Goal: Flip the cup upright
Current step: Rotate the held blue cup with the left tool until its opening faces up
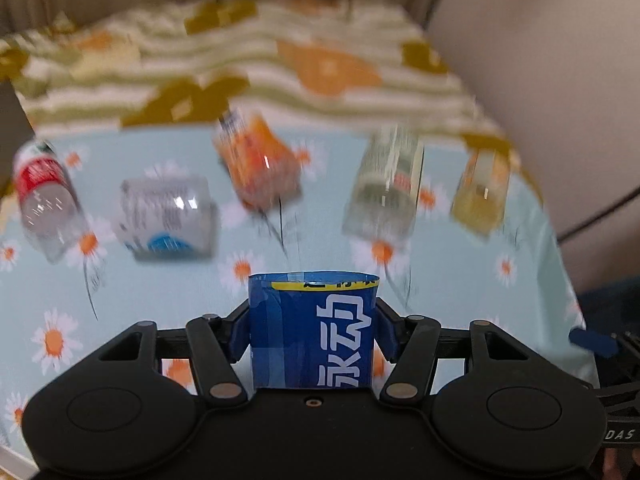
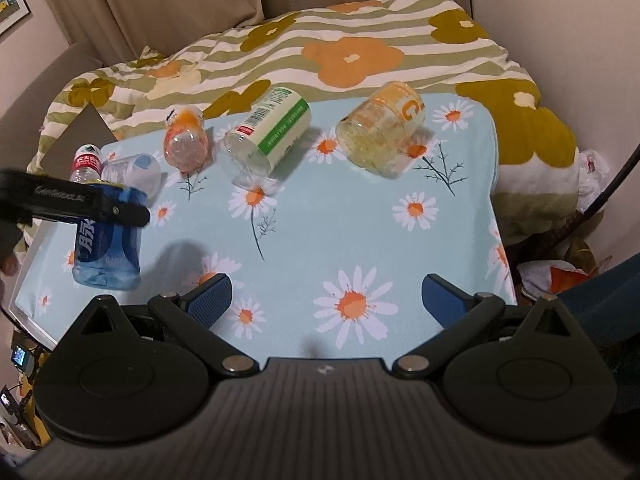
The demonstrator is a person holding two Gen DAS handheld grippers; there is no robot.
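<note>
nearest the right wrist camera, the right gripper (image 2: 326, 294) stood with its blue pads (image 2: 210, 298) spread wide and nothing between them, above the daisy-print cloth (image 2: 360, 220). at the near left of that view, the left gripper (image 2: 120, 210) was clamped on the blue cup (image 2: 106, 250), which hung clear of the cloth with its open rim up and its clear base down, a shadow lying on the cloth to its right. in the left wrist view the same blue cup (image 1: 314, 328) sat squeezed between the left gripper (image 1: 314, 330) and its two blue pads (image 1: 240, 330), white characters running along its label.

farther back, a row of cut bottle cups lay tipped on the cloth: a red-labelled bottle (image 2: 85, 164) at the far left, a clear cup with a blue patch (image 2: 134, 170) touching it, an orange cup (image 2: 186, 144), a green-and-white labelled cup (image 2: 268, 134), and a yellow cup (image 2: 380, 128) to the right. beyond them lay a striped floral quilt (image 2: 340, 56), with curtains (image 2: 172, 0) behind. the left wrist view was motion-blurred.
</note>
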